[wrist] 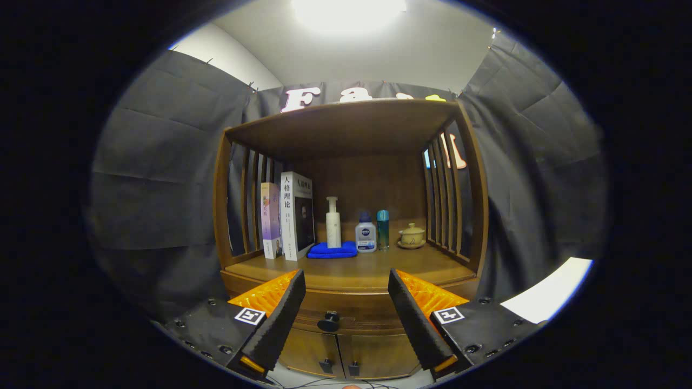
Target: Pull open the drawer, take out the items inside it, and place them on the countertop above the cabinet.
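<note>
1. Fingers (pixel 281 319) of your gripper (pixel 346 319) stand wide apart, holding nothing, with the gap between them aimed at the front of the wooden cabinet (pixel 476 216).
2. Your drawer (pixel 357 316) sits closed just under the countertop (pixel 351 273); its dark round knob (pixel 328 321) lies in the gap between the fingers, a little nearer your left one and apart from both.
3. Below the drawer you see two cabinet doors (pixel 338 354), each with a small dark handle near the middle seam.
4. On the countertop, beyond the fingers, two books (pixel 286 216) stand upright by the left slats.
5. Next comes a folded blue cloth (pixel 332 250) with a white pump bottle (pixel 333 224) standing at its back edge.
6. Right of that you have a small white bottle with a blue label (pixel 366 233), a teal bottle (pixel 383 229) just beside it, and a yellowish lidded cup on a saucer (pixel 412 236) near the right slats.
7. What the drawer holds you cannot tell while it is closed.
</note>
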`<action>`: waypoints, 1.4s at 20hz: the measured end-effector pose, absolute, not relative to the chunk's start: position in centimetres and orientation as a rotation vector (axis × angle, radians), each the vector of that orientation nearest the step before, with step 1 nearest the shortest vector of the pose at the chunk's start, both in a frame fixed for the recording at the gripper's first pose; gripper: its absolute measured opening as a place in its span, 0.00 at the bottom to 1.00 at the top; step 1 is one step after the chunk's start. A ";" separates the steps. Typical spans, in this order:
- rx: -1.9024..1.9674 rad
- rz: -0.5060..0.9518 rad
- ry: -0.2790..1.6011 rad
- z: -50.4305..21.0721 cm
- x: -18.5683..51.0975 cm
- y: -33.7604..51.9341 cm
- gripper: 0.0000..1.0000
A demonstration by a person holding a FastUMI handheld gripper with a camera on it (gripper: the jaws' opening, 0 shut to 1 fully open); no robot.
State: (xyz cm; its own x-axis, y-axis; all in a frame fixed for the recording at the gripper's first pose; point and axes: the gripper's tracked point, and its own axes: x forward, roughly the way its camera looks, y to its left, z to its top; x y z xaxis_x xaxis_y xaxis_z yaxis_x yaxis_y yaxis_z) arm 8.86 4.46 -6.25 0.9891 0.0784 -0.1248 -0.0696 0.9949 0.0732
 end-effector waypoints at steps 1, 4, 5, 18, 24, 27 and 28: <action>0.069 0.074 0.146 -7.0 9.1 4.5 0.97; 0.067 0.085 0.182 -9.3 10.8 5.5 0.97; 0.059 0.094 0.192 -10.1 11.3 6.0 0.97; 0.065 0.096 0.422 -19.9 13.7 8.1 0.88; 0.081 0.093 0.489 -21.3 13.7 8.8 0.65; 0.037 0.100 0.496 -21.9 14.3 9.2 0.43; 0.025 0.104 0.500 -21.7 14.0 9.0 0.36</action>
